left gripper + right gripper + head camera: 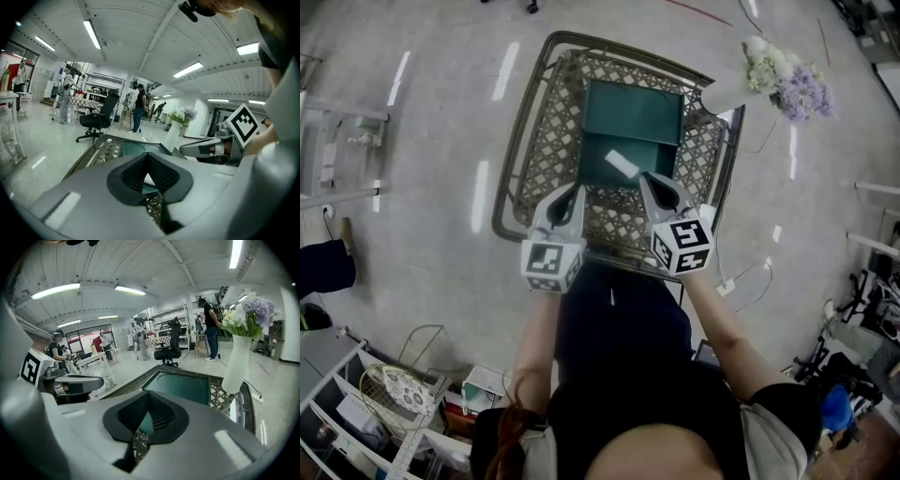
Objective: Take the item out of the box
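Nearness favours the right gripper (649, 180). Its tip hangs just at the near edge of the open green box (633, 112), and the white oblong item (622, 164) lies inside the box's near half, only a little beyond that tip and slightly to its left. The item rests flat on the green lining. Its long axis runs on a slant from the box's far-left side towards the near-right side, so its closer end points almost straight at the right gripper.

The left gripper (574, 192) sits off the box's near-left corner, over the lattice top of the bench (534, 141), and is clearly farther from the item. The box itself stands in the middle of the bench, and a white vase of flowers (787, 80) stands beyond the box's far-right corner, out of the way.

Both grippers have their jaws pressed together and pinch nothing; only lattice and green lining show past their tips. Judging from this, the right gripper would have to spread its jaws before going in, then turn to take the slanted item across its narrow width.
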Action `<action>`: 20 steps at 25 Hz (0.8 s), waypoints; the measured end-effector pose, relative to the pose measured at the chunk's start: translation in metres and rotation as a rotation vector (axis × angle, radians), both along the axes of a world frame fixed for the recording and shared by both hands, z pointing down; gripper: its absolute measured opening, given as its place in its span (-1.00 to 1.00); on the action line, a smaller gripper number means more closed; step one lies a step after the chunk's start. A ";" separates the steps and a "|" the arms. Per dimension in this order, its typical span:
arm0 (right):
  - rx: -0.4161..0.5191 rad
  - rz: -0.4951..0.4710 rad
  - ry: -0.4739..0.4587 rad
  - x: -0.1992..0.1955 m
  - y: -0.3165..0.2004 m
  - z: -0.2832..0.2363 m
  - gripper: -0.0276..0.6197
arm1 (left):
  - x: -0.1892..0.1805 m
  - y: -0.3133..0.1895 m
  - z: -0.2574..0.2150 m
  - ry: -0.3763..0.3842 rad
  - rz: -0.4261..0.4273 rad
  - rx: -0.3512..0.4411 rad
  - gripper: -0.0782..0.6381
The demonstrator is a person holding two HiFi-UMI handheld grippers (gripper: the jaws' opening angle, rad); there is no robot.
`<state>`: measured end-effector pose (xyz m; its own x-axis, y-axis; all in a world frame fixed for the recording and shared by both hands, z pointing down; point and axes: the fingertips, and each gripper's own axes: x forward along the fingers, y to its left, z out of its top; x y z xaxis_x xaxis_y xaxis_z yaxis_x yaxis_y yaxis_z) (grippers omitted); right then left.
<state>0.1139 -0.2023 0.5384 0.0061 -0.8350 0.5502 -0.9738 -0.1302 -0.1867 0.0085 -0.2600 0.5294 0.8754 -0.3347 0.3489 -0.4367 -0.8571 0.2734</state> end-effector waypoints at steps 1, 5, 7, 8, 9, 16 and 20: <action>-0.008 -0.007 -0.004 0.000 -0.002 0.002 -0.91 | 0.002 -0.001 0.001 0.000 0.005 -0.003 -0.75; -0.042 -0.036 0.002 0.000 -0.008 0.011 -0.91 | 0.011 -0.002 0.005 -0.004 0.030 -0.008 -0.75; -0.059 -0.048 0.003 0.002 -0.011 0.016 -0.91 | 0.015 -0.004 0.008 -0.004 0.037 -0.010 -0.75; -0.068 -0.053 0.003 0.002 -0.013 0.019 -0.91 | 0.017 -0.005 0.009 -0.005 0.040 -0.011 -0.75; -0.077 -0.057 0.003 0.003 -0.014 0.022 -0.91 | 0.019 -0.006 0.011 -0.007 0.043 -0.013 -0.75; -0.116 -0.104 -0.045 -0.002 -0.023 0.039 -0.90 | 0.022 -0.010 0.024 -0.027 0.063 -0.027 -0.75; -0.147 -0.109 -0.041 0.000 -0.027 0.053 -0.85 | 0.025 -0.013 0.034 -0.035 0.064 -0.041 -0.75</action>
<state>0.1142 -0.2289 0.5909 -0.1050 -0.7398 0.6645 -0.9756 -0.0528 -0.2130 0.0334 -0.2732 0.5638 0.8815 -0.2633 0.3919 -0.3913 -0.8719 0.2945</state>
